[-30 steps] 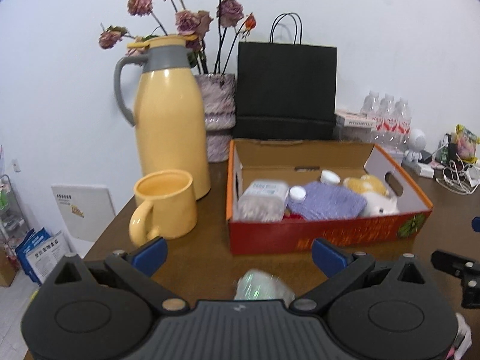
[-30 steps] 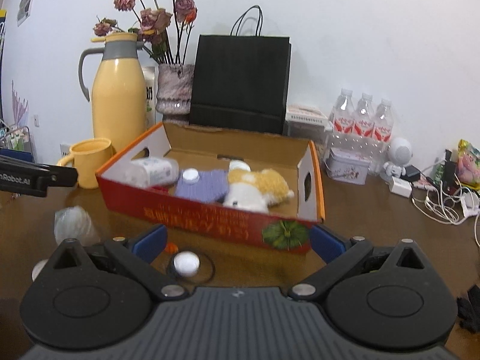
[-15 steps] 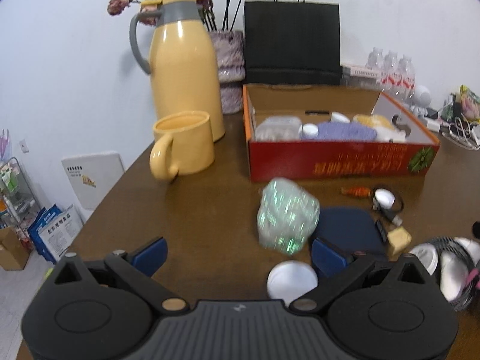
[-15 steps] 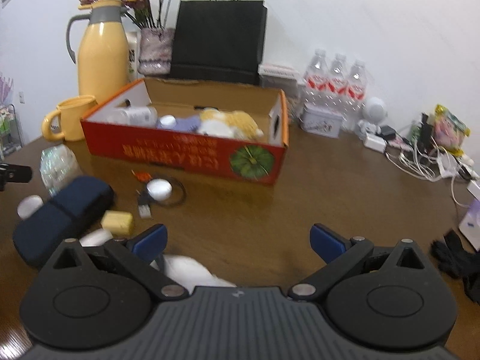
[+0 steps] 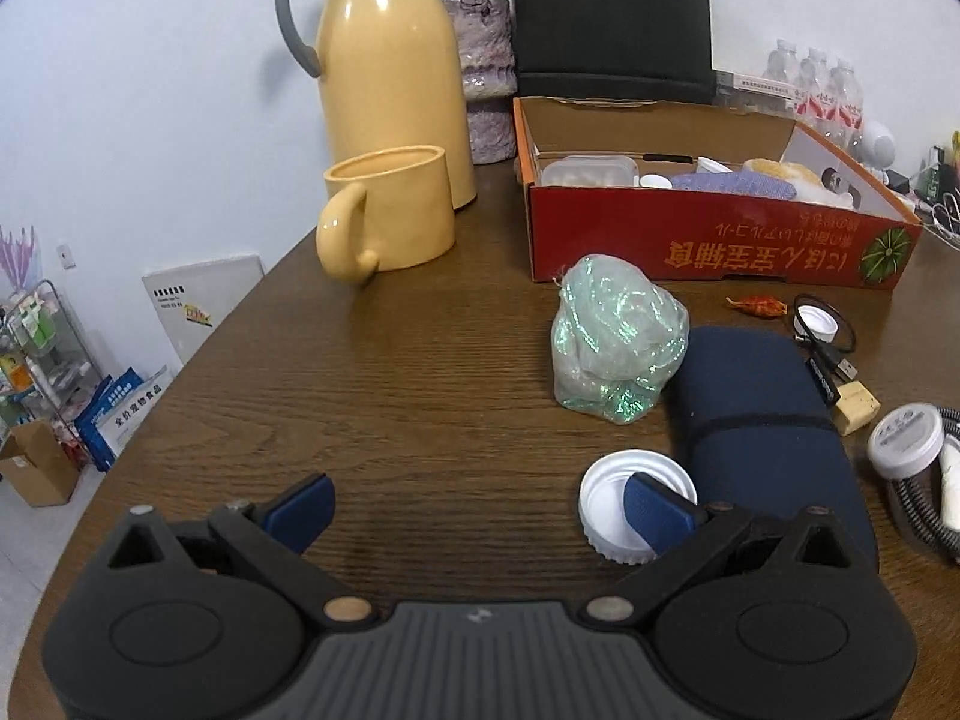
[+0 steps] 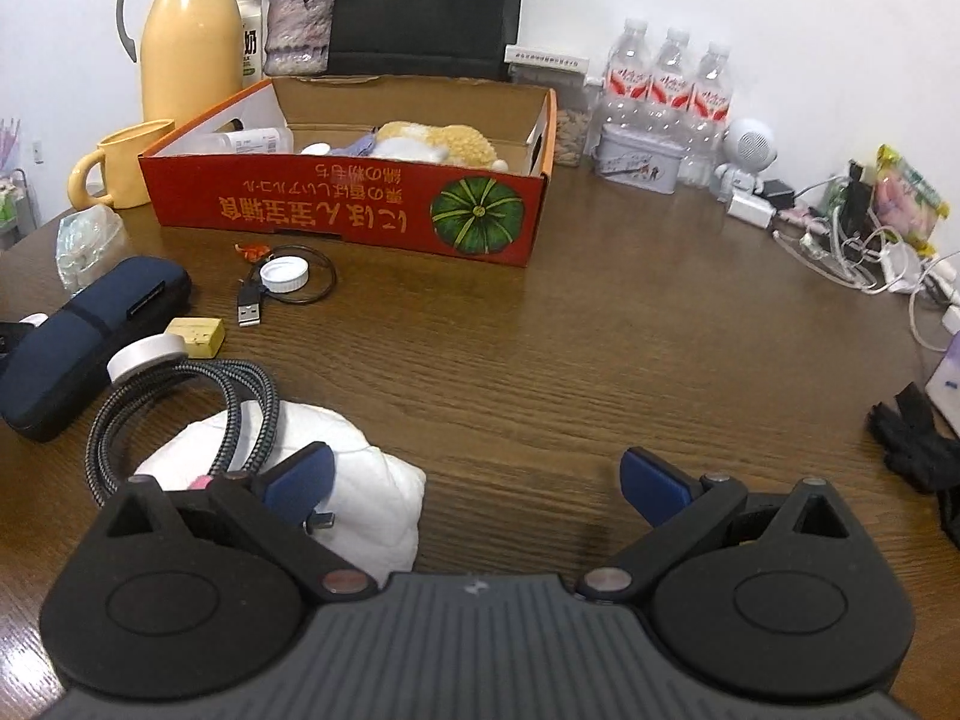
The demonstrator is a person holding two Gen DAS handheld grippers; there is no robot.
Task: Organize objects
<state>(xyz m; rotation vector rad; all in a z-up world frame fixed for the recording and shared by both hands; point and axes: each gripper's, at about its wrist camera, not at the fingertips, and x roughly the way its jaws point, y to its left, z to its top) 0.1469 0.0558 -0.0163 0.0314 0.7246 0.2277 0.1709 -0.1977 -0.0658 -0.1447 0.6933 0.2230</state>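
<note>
Back left: tall yellow thermos jug (image 5: 393,90), yellow ceramic mug (image 5: 390,219) just beside it.
Back right: three clear plastic water bottles (image 6: 669,93).

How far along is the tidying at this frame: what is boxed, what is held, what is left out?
Done: the red box already holds a plush toy, a purple cloth and a clear container. In hand: nothing; the left gripper and right gripper are both open. Left: the iridescent bundle, navy case, white lid, braided cable and white cloth lie loose on the table.
</note>
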